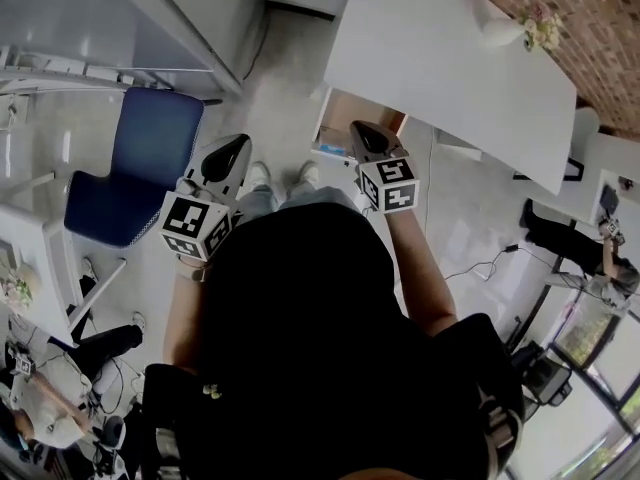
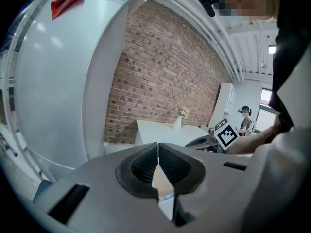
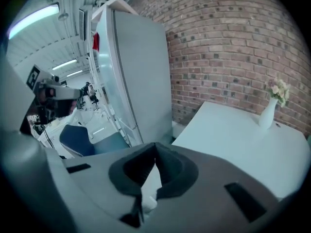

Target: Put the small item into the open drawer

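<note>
neither tool has anything in hand. the grey two-jaw left gripper [image 1: 232, 150] has its dark ribbed pads pressed tip to tip in its own view [image 2: 158, 152], with only background showing through the slit below them. the matching right gripper [image 1: 365, 136] is likewise closed and empty [image 3: 154, 152]. both are held up in front of the person's chest, pointing toward the open drawer with a tan wooden inside [image 1: 362, 113], which juts out from under the broad white table [image 1: 450, 58], near the right gripper's tip in the head view. a small white and blue thing [image 1: 328, 151] lies at the drawer's near left corner. this may be the small item, but it is too small to say what it is, or whether it sits inside the drawer or on its edge. so, as a judgement, the task is either not begun or already finished, and no carrying is under way. if the item is not yet placed, the next move calls for one gripper to open, reach down to it and close on it squarely, since a small thing slips easily from wide pads. if it is already in, only pulling back remains.
</note>
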Tool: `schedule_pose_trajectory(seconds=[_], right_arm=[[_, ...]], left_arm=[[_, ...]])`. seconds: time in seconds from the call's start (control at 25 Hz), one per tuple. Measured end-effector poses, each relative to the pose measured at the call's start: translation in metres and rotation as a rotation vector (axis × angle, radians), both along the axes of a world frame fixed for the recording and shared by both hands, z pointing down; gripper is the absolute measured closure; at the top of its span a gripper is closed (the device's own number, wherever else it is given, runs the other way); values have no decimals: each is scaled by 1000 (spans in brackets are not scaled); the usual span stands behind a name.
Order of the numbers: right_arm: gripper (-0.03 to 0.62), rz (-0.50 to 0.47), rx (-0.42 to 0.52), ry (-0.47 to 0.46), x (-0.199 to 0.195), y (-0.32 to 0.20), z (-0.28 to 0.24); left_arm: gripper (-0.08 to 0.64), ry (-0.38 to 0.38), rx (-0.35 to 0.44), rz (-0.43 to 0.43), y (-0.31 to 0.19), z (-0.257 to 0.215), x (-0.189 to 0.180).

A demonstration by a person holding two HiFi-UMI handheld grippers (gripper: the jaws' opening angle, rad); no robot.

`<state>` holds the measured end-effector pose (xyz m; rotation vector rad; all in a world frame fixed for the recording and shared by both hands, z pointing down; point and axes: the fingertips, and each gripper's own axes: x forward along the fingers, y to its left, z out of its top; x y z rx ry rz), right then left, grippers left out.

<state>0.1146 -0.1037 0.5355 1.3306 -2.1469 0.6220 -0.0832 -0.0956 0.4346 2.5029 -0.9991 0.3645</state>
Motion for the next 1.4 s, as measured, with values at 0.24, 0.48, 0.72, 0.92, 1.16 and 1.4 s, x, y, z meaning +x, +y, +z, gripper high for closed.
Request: schedule_pose_trajectory(seconds=[0.24, 0.48, 0.72, 0.92, 1.16, 1.4], right_arm=[[581, 29, 186, -78, -3, -8, -77], [581, 55, 326, -132, 3, -5, -136], [580, 61, 425, -141, 6, 4, -177], [581, 63, 481, -145, 7, 14, -196], [581, 71, 525, -148, 9, 24, -208], [581, 85, 516, -139, 13, 30, -207]], left_arm=[[554, 40, 51, 56, -14, -19, 10], [555, 102, 138, 86, -21, -52, 21], [557, 148, 195, 107, -25, -80, 32], [557, 153, 277, 121, -22, -96, 36], [558, 160, 310, 136, -17, -104, 38], [558, 224, 266, 135, -16, -106, 39]])
